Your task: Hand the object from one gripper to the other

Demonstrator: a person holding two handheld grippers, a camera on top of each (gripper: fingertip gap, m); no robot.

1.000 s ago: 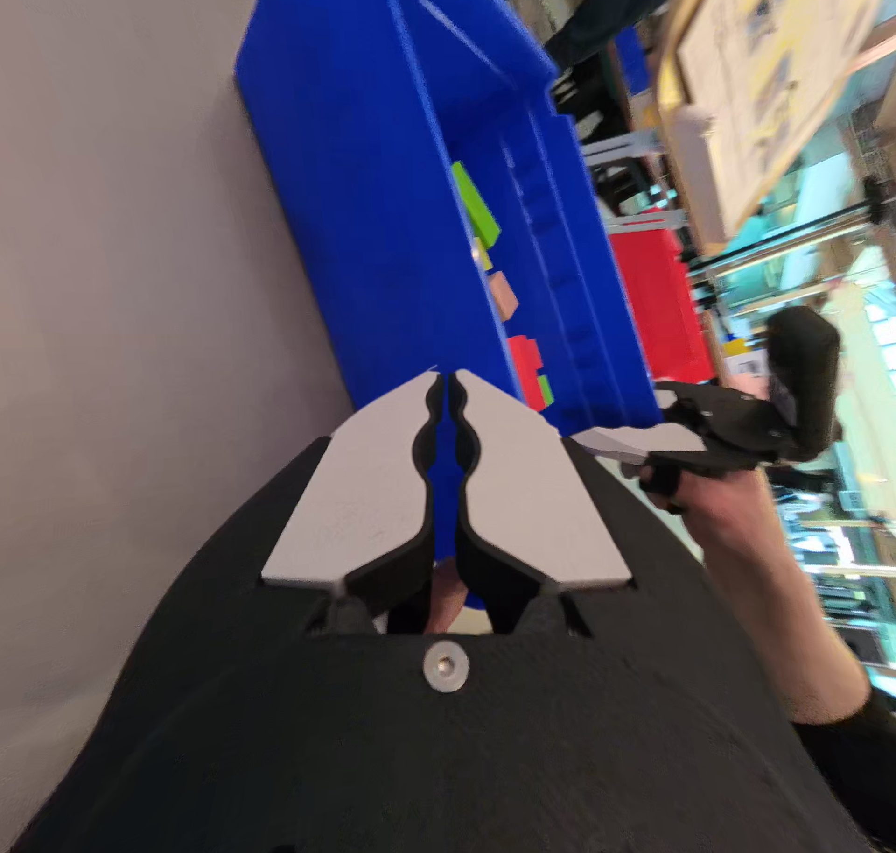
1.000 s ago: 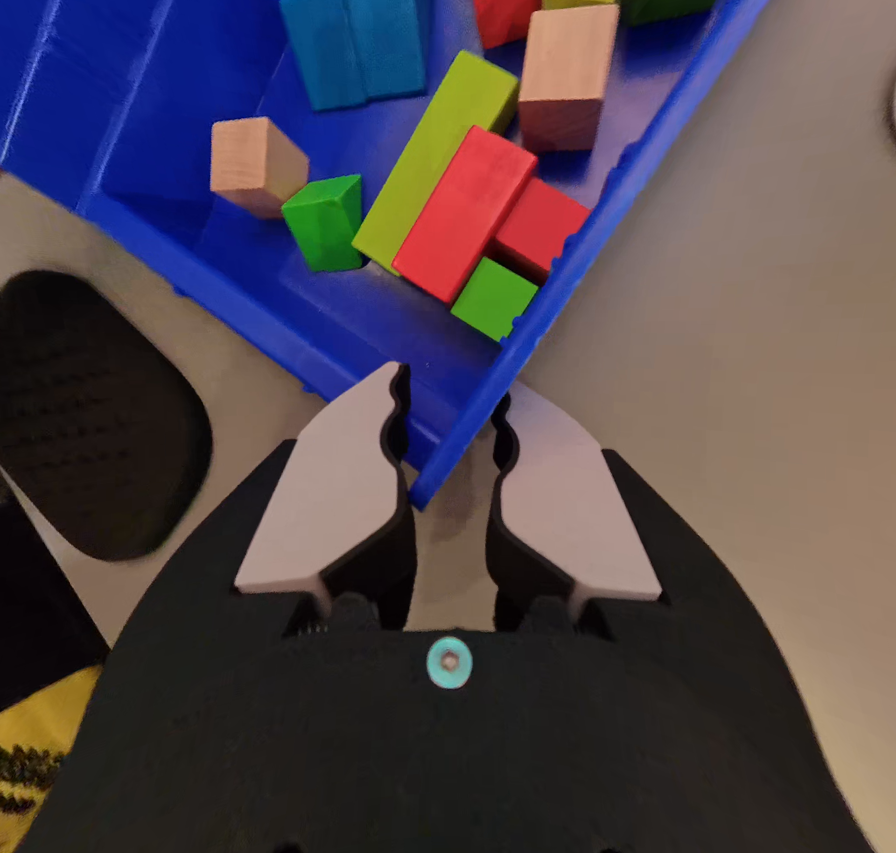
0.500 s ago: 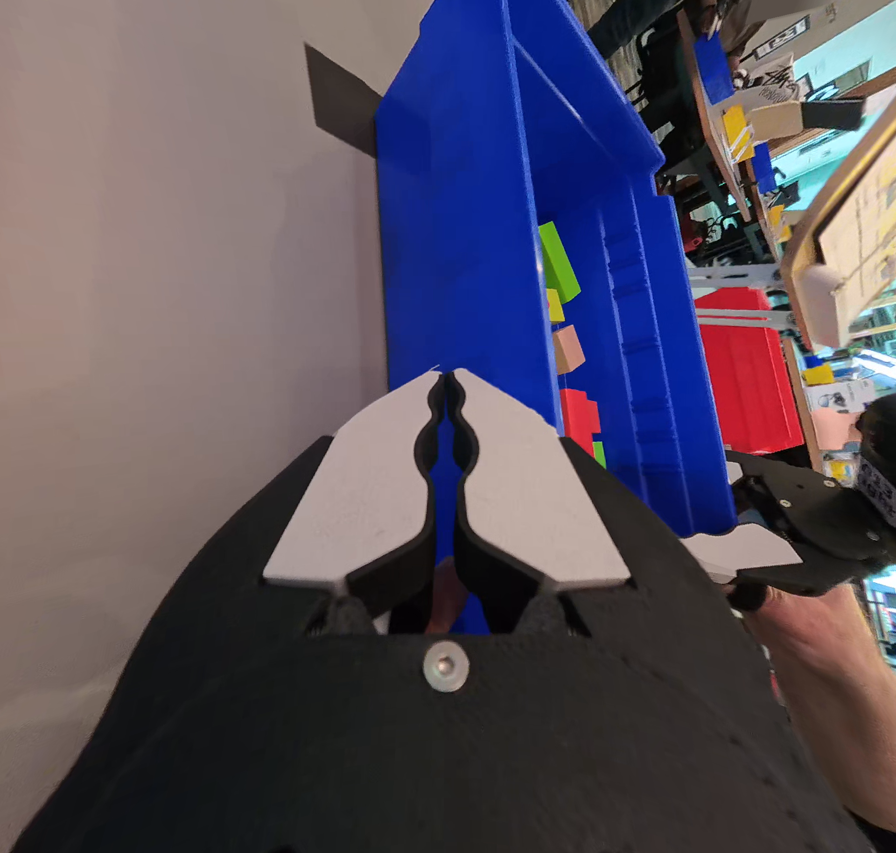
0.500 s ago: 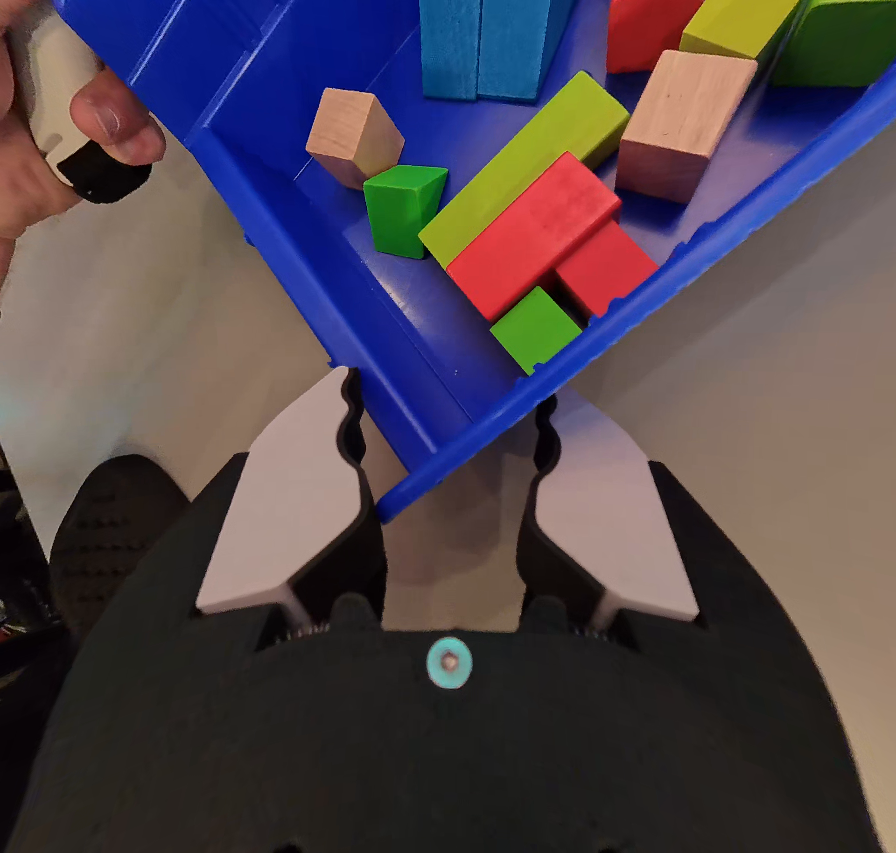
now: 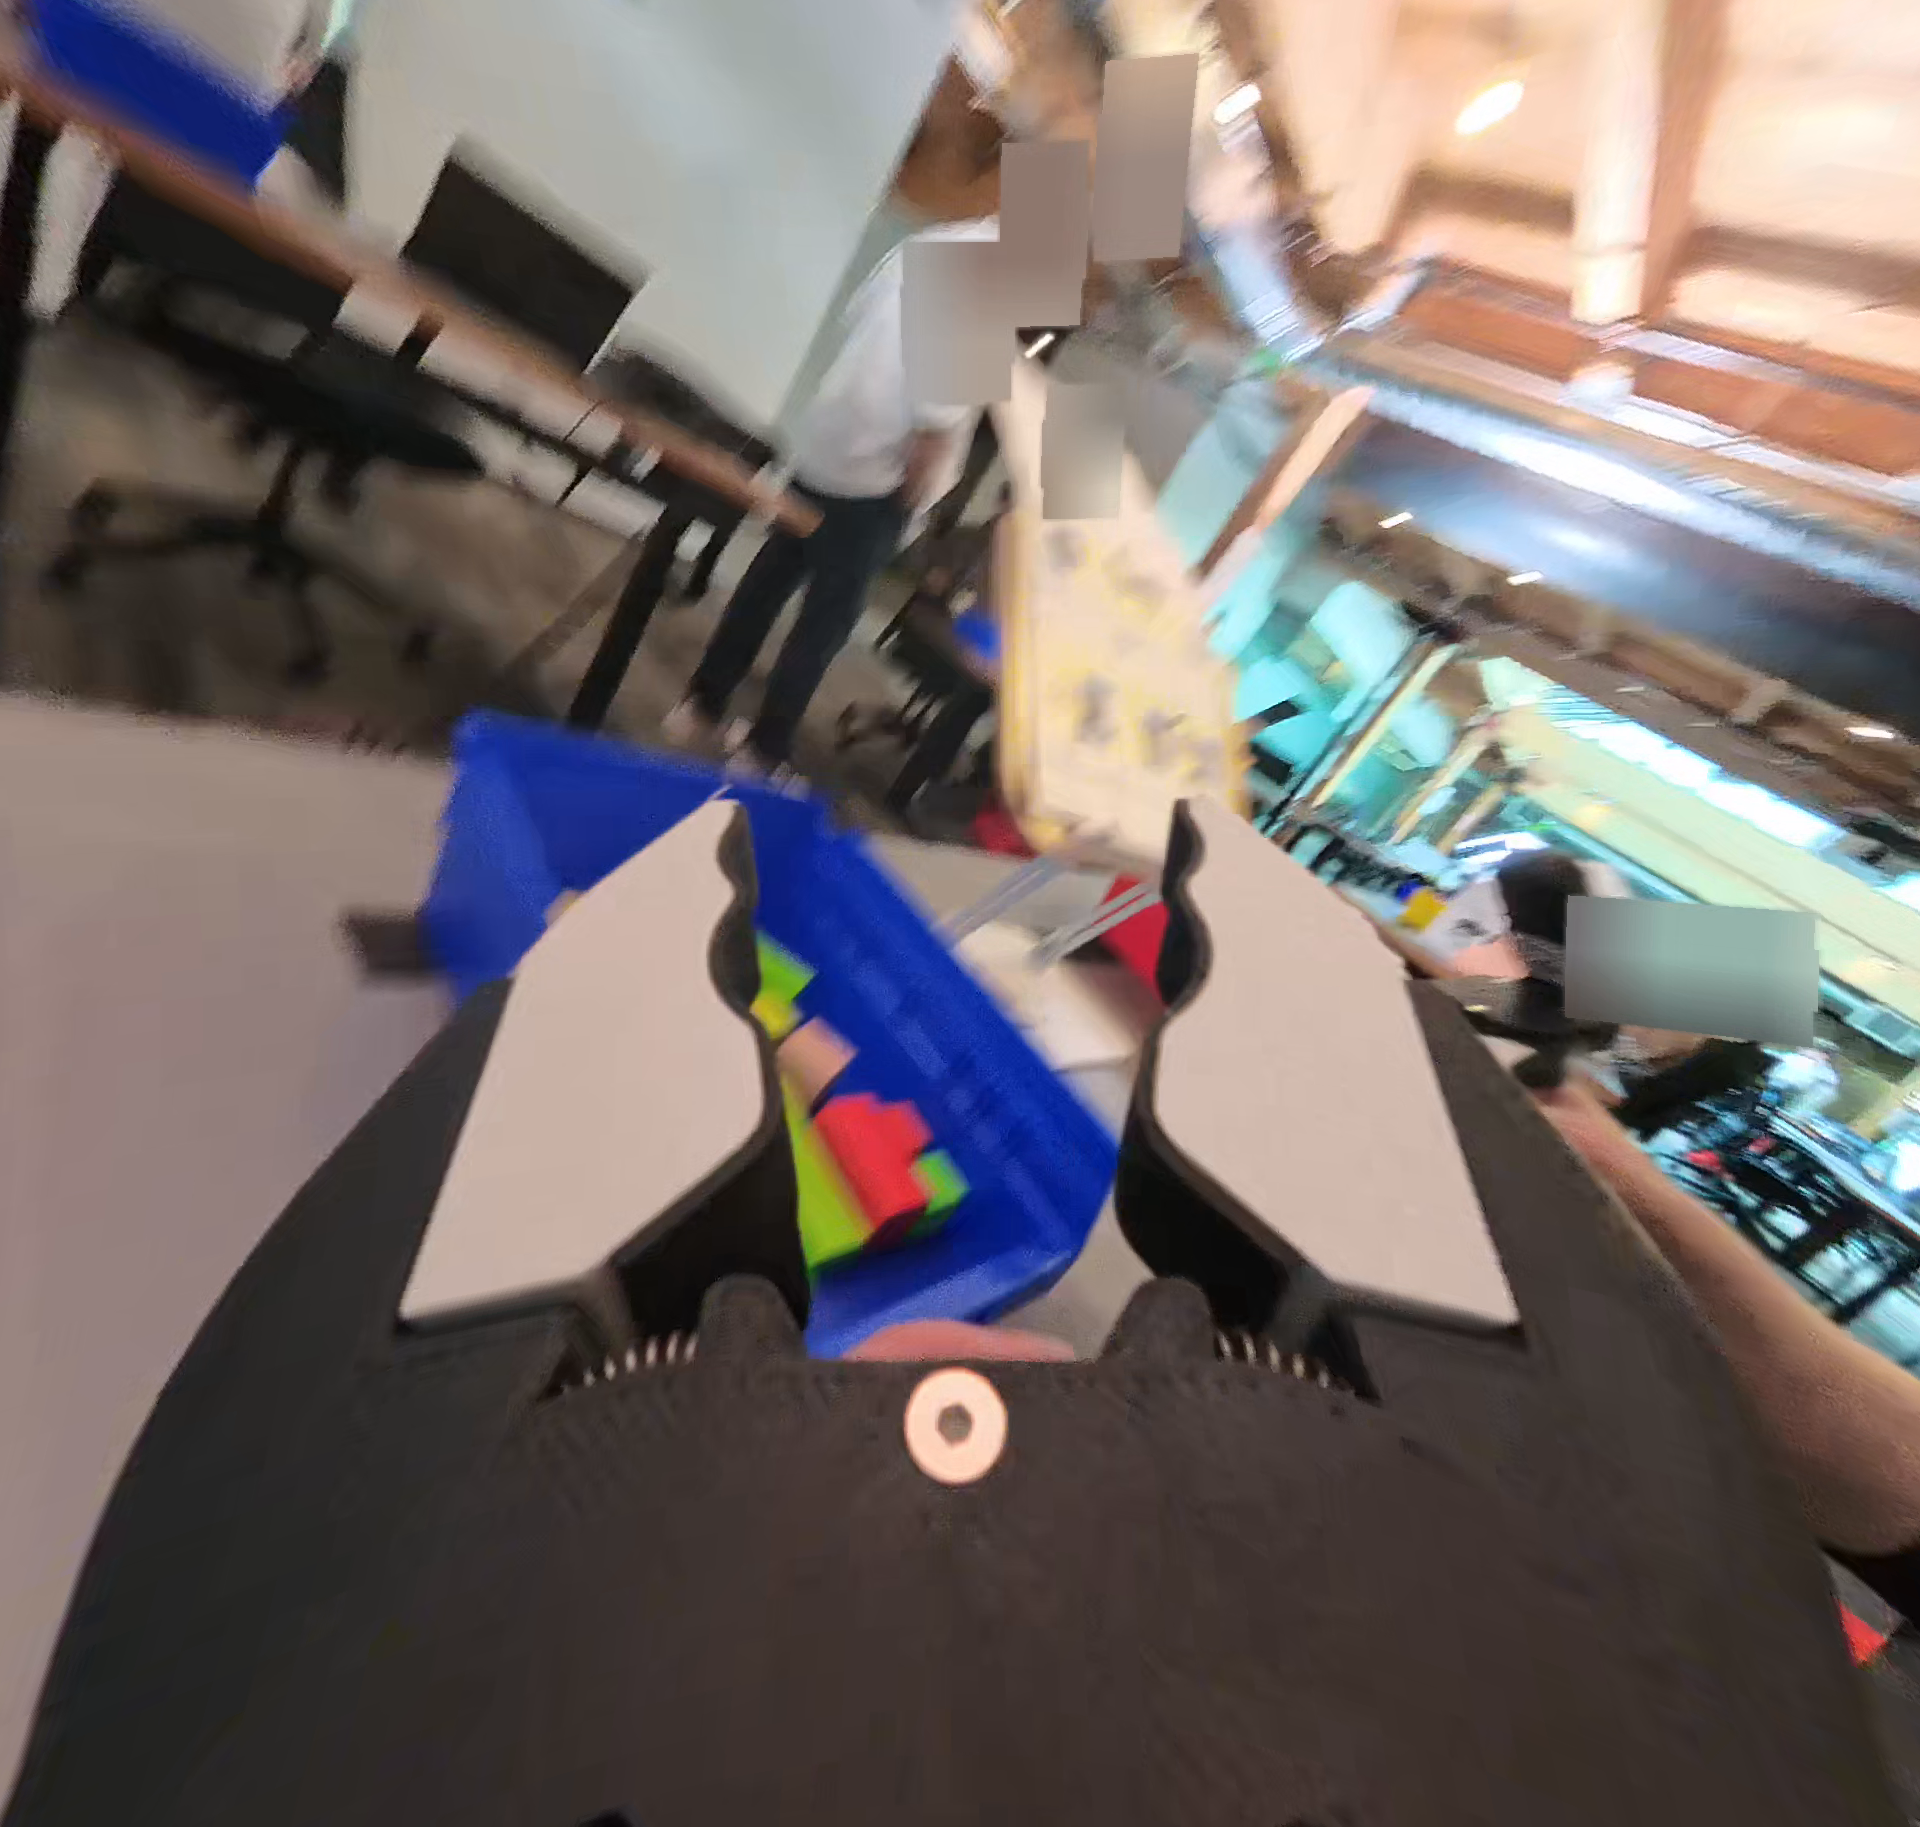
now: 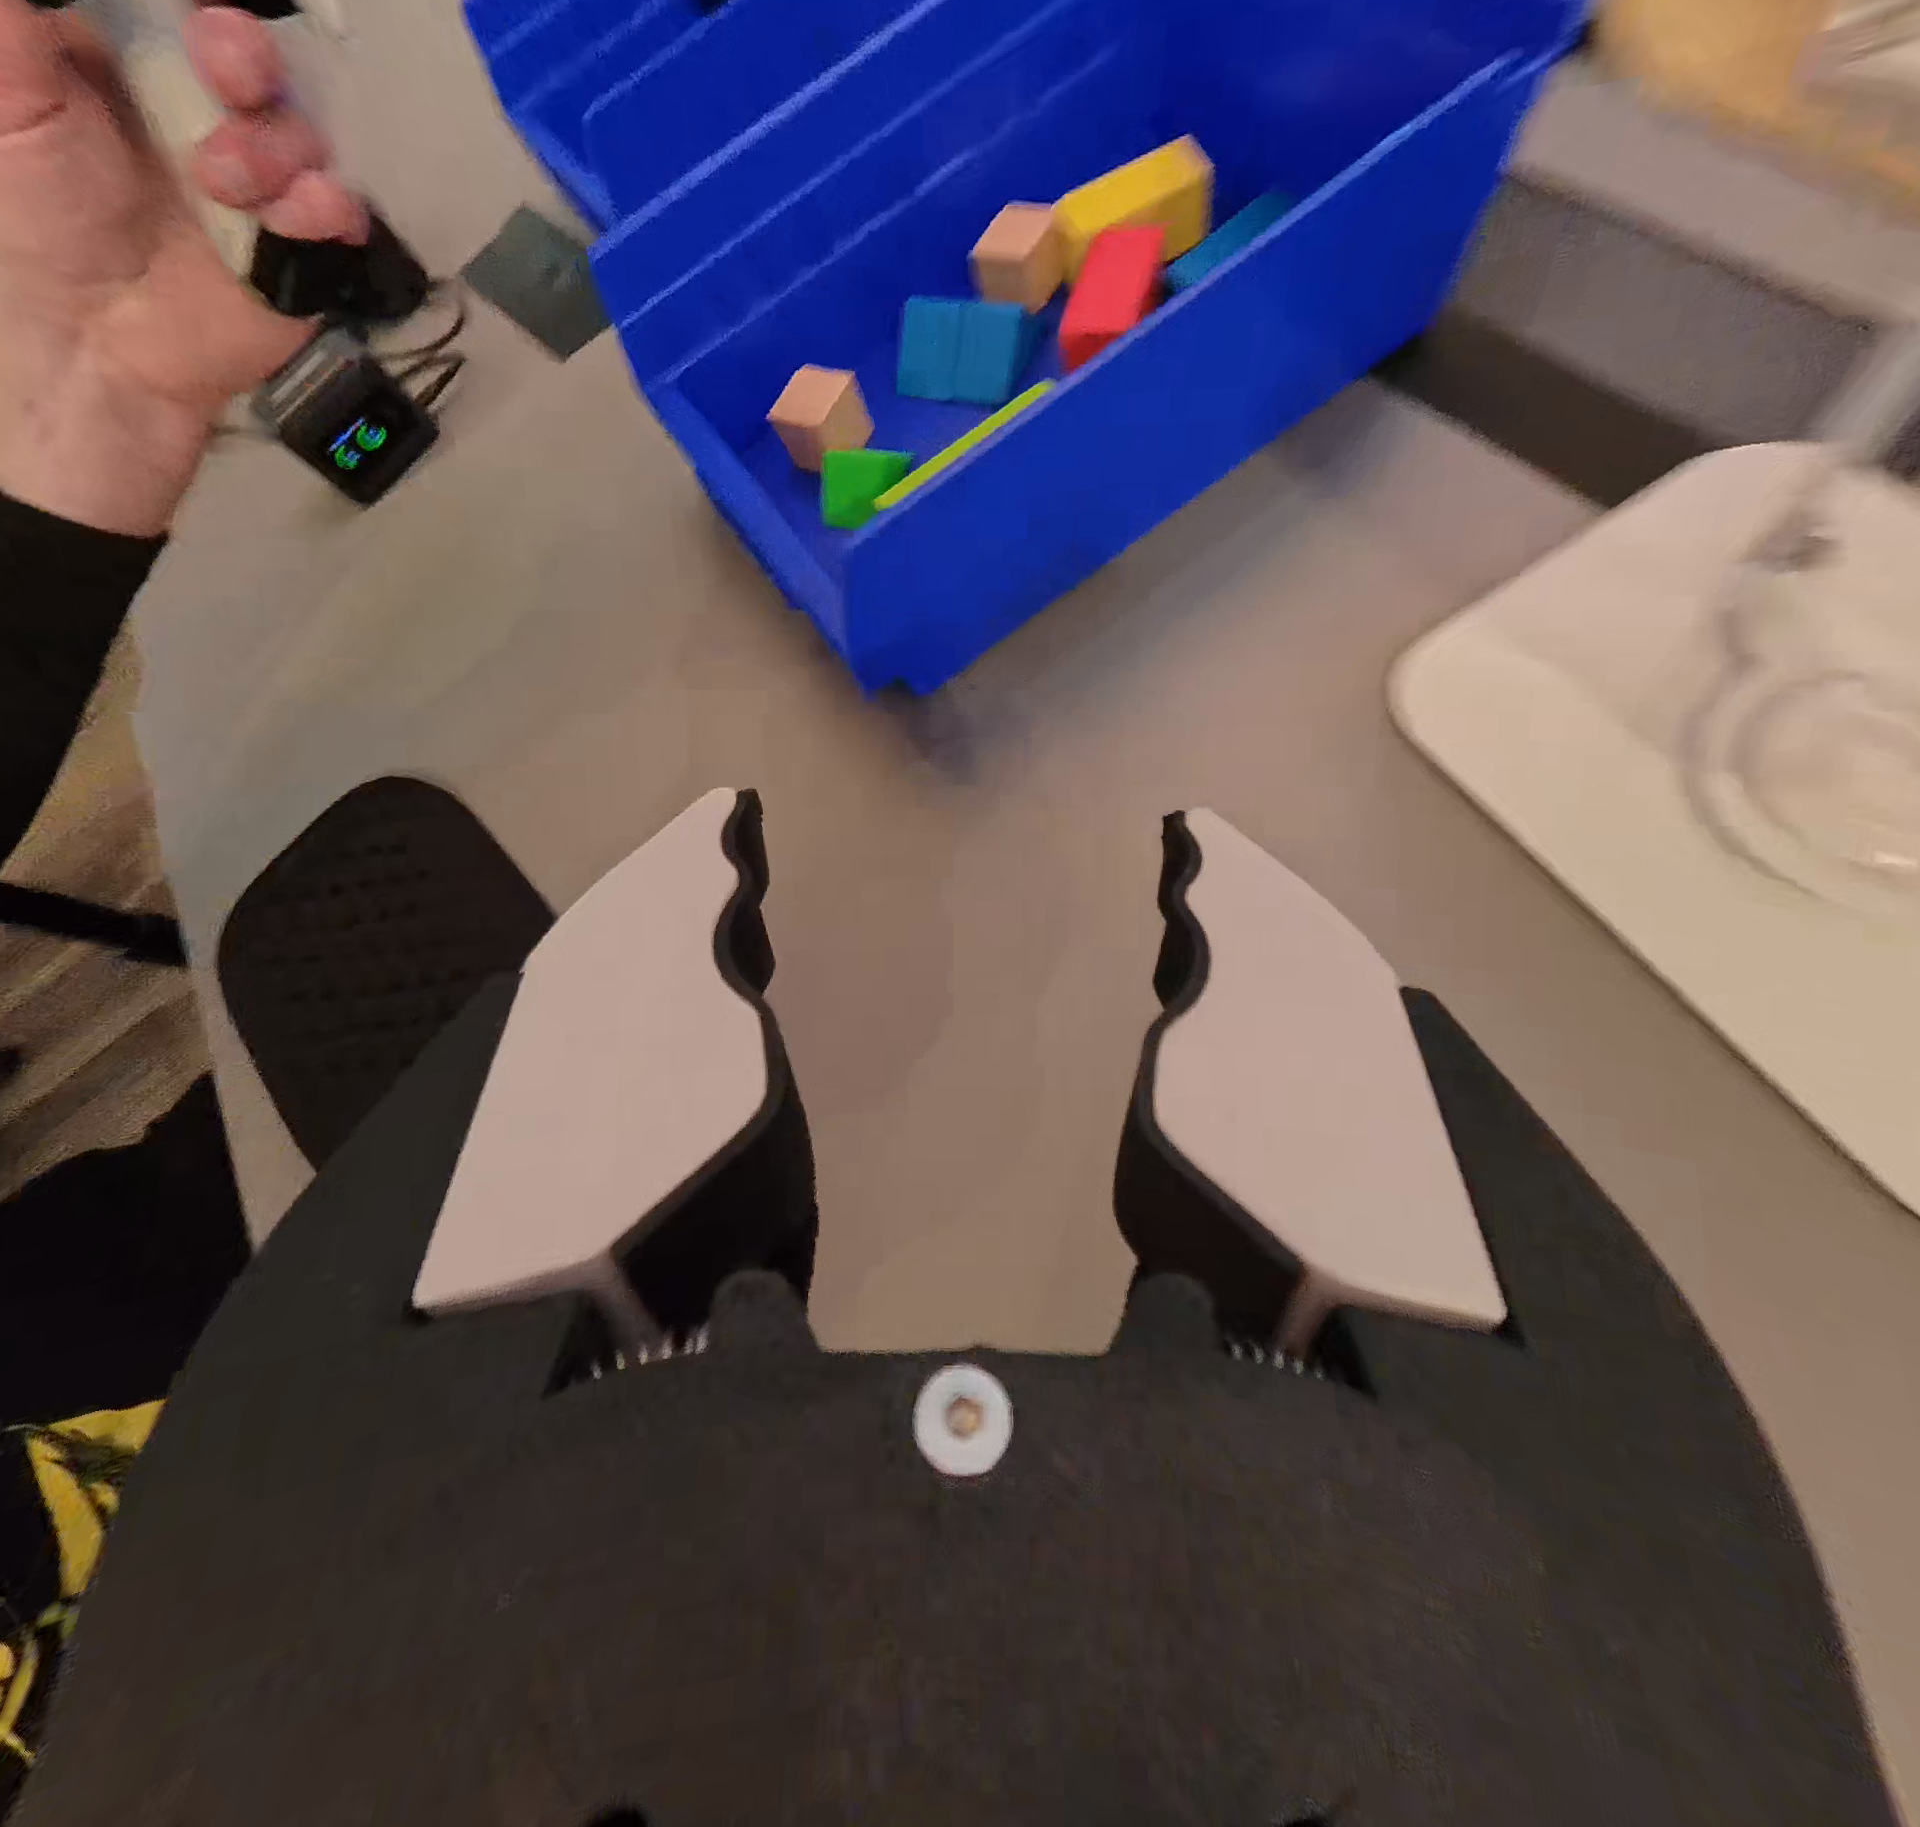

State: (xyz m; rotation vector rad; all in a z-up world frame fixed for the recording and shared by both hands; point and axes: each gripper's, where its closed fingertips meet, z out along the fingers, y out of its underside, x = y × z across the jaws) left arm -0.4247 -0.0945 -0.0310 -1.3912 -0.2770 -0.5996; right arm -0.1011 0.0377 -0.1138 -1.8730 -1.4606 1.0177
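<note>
A blue bin (image 6: 1039, 572) stands on the grey table (image 6: 520, 655) and holds several coloured wooden blocks (image 6: 966, 343). My right gripper (image 6: 961, 811) is open and empty, above bare table short of the bin's near corner. My left gripper (image 5: 958, 821) is open and empty too, raised and looking out across the room. The bin (image 5: 935, 1102) shows low between its fingers, with red and green blocks (image 5: 873, 1175) inside. A hand (image 6: 104, 323) at the top left of the right wrist view holds the left gripper's handle.
A white tray (image 6: 1558, 738) with a clear glass piece lies to the right of the bin. A small black device (image 6: 353, 437) with a lit screen sits left of it. A black chair back (image 6: 364, 925) is near left. A person (image 5: 852, 406) stands beyond the table. The gap from one gripper's tips to the other's is roughly 35 centimetres.
My left gripper went from shut against the bin's side to wide open and swung upward. My right gripper opened wider and drew back from the bin's corner, which no longer lies between its fingers.
</note>
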